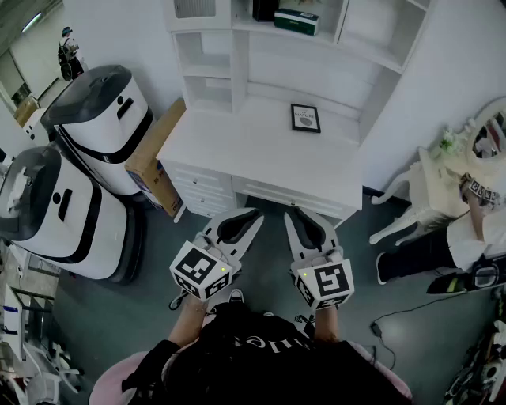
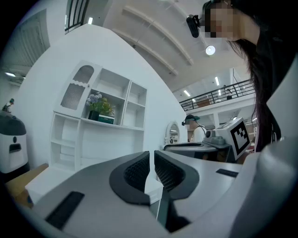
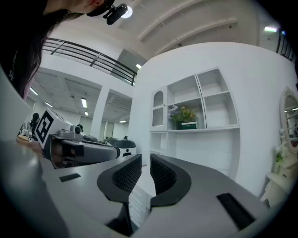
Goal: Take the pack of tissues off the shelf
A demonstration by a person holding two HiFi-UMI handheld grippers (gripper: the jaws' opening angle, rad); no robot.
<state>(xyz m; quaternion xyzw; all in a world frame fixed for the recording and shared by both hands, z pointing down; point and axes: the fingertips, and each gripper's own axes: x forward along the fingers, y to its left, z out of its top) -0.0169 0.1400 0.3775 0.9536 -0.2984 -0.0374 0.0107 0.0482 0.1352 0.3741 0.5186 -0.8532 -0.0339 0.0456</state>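
The pack of tissues, a dark green box, lies on the upper shelf of the white desk hutch, beside a dark flower pot. It also shows far off in the left gripper view as the tissue pack and in the right gripper view as the tissue pack. My left gripper and right gripper hover side by side over the floor in front of the desk, well short of the shelf. The left gripper and the right gripper are both shut with nothing between the pads.
A small framed picture stands on the white desk top. Two large white and black machines and a cardboard box stand left of the desk. At the right are a white chair, a vanity table and a person.
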